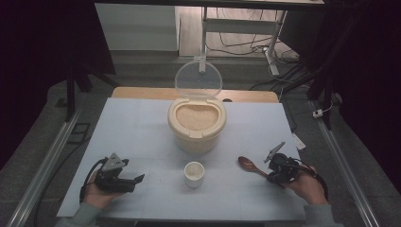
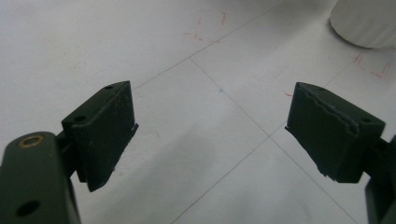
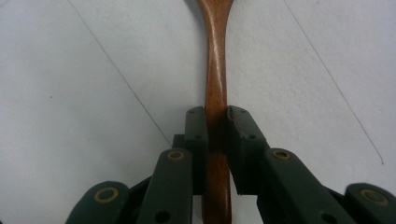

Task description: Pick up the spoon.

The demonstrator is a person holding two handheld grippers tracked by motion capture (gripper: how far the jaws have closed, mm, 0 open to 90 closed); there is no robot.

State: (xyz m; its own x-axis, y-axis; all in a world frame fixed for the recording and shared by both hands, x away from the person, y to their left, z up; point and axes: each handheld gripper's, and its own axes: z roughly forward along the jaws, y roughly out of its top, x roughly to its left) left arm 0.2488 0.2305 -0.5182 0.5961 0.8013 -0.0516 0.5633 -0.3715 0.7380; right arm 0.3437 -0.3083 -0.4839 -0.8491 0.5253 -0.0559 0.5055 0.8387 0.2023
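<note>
A wooden spoon [image 3: 216, 88] is clamped by its handle in the right hand-held gripper [image 3: 216, 122].

The smooth, reddish-brown spoon is laid on the pale, thinly gridded counter [image 1: 142, 127], right of the small white cup [image 1: 194, 173]; its oval bowl is pointed toward that cup. Behind the cup, a round cream rice container [image 1: 196, 123] is seen with its clear lid raised. Left of the cup, the left hand-held gripper [image 2: 212, 128] is held wide open over faint red marks.

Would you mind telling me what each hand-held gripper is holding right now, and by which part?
The right hand-held gripper is shut on the wooden spoon, gripping its handle. The left hand-held gripper holds nothing; its jaws stand open above the table.
</note>
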